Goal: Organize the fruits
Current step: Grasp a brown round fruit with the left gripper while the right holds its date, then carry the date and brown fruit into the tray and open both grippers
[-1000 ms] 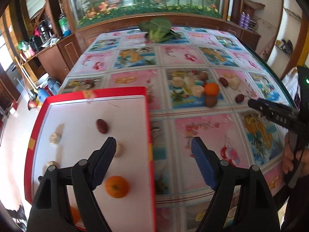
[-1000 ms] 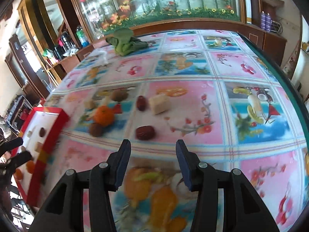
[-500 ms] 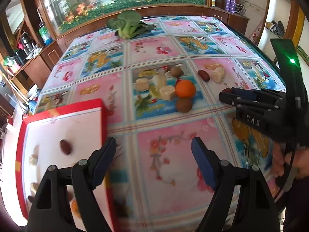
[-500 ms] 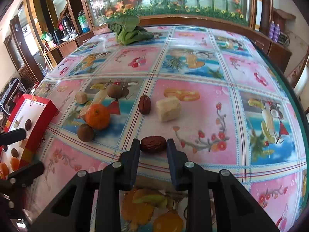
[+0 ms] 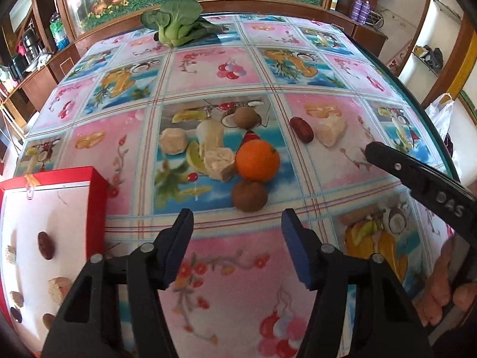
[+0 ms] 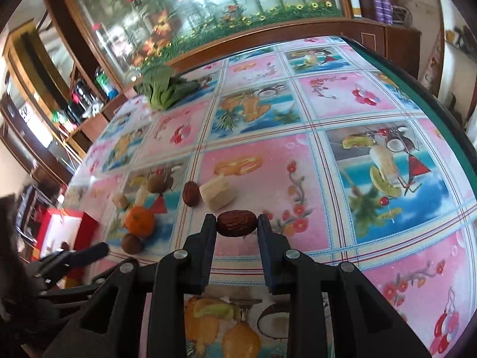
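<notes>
Leftward, red box (image 5: 98, 188) with dates and pale pieces; right gripper (image 6: 236, 223) clamped on date (image 6: 236, 223); left gripper (image 5: 237, 229) empty, narrowing.

Bare fruit-print tablecloth (image 5: 232, 271) under the left gripper (image 5: 237, 226), clear run up to round brown kiwi (image 5: 249, 198) with orange mandarin (image 5: 258, 163) touching behind. Red-walled white tray (image 5: 97, 197) blocks the left; right gripper (image 6: 237, 223) crosses the right edge. Far table open except leafy green bok choy (image 5: 176, 24).

Orange tangerine (image 5: 257, 160); red-walled tray (image 5: 98, 191); pink-blue fruit-print tablecloth (image 5: 208, 68).
</notes>
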Available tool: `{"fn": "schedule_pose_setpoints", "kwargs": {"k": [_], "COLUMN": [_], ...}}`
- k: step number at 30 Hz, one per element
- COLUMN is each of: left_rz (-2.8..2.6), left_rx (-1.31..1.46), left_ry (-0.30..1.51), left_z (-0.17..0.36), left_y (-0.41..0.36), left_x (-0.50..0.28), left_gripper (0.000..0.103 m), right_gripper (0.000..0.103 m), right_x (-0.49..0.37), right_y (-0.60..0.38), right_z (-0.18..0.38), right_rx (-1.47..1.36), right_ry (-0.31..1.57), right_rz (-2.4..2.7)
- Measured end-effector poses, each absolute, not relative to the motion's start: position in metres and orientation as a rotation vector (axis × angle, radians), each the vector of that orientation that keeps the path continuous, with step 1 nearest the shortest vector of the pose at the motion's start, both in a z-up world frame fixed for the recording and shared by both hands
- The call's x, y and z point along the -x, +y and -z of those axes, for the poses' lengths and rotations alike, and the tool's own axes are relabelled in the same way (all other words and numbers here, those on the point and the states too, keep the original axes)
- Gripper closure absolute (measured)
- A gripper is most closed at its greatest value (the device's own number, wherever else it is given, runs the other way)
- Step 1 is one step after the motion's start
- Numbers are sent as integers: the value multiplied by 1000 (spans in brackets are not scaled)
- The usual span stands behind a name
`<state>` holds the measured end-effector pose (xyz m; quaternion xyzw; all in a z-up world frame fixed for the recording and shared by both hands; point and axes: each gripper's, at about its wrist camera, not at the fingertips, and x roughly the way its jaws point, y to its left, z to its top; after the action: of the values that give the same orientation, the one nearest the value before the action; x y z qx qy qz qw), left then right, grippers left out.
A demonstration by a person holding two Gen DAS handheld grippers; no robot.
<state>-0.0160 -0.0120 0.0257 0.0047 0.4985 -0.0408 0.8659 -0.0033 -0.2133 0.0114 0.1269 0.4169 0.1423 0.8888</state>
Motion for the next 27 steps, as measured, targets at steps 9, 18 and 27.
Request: {"fn": "schedule_pose_setpoints", "kwargs": {"k": [9,18,27], "left_rz": [91,116,77], "left_rx": [10,47,82], "left_ry": [1046,1016,897], "left_z": [-19,-23,-61], "left_y": [-17,-7,24], "left_x": [3,14,67], "left_gripper": [65,75,75], "right_gripper": [76,76,76], "right_x": [5,5,12], "right_y": [-213,-209,-207], "right_z": [-11,-10,-16], "right_rx": [-281,-252,-231], "right_ry": [870,860,805], "right_rz": [-302,-292,-301]}}
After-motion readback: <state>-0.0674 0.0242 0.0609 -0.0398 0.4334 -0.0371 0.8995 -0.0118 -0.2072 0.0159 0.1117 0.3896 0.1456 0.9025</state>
